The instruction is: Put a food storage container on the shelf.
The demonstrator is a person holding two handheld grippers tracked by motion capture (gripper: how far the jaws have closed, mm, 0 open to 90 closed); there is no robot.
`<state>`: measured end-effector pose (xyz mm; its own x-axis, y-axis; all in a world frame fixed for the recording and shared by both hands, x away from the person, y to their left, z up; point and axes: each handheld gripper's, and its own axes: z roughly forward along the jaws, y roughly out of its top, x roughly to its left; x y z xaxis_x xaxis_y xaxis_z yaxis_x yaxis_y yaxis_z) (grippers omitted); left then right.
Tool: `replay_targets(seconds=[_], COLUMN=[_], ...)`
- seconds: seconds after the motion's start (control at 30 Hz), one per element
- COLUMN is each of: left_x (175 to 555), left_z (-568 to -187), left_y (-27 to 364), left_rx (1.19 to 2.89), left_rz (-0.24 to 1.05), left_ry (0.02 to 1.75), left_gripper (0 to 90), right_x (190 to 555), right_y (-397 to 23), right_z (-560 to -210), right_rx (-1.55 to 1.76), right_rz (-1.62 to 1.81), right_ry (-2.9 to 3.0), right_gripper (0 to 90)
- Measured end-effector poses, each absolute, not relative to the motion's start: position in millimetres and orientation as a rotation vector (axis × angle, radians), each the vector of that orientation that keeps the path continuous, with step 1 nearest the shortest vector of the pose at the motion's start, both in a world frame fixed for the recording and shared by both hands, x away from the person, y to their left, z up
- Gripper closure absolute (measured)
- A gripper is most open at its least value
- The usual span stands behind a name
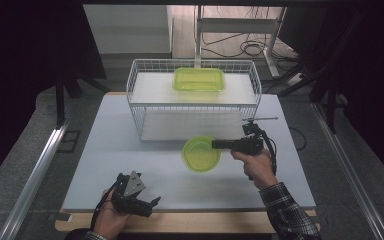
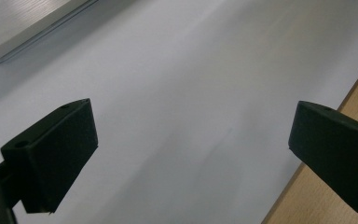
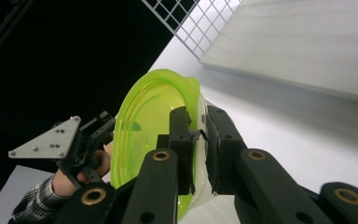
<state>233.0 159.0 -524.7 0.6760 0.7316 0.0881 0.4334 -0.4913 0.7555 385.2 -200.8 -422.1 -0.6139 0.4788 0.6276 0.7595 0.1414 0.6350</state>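
The right gripper (image 1: 216,144) is clamping the green bowl's (image 1: 200,154) rim just in front of the wire basket (image 1: 136,107) — the left gripper (image 1: 155,201), jaws apart, is idling farther off.

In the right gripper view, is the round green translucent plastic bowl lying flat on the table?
No: the round green translucent plastic bowl is clamped by its rim between the right tongs, tilted on edge above the white table.

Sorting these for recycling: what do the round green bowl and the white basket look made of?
Bowl: probably thin translucent plastic, glossy; light glows through its lime-green wall and the rim shows highlights. Basket: looks like metal wire with a white coating, a grid of thin straight rods.
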Motion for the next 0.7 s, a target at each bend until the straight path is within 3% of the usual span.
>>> replay_targets(seconds=[0.7], left_x=[233.9], left_z=[-524.3], left_y=[161.0], left_rx=[2.149], left_rz=[0.501], left_ry=[0.903], left_gripper=[0.4], right_x=[396.2], right_y=[-209.7], right_z=[-382.1], right_rx=[-1.240], right_rz=[-1.548], right_ry=[-2.088], right_gripper=[81.5])
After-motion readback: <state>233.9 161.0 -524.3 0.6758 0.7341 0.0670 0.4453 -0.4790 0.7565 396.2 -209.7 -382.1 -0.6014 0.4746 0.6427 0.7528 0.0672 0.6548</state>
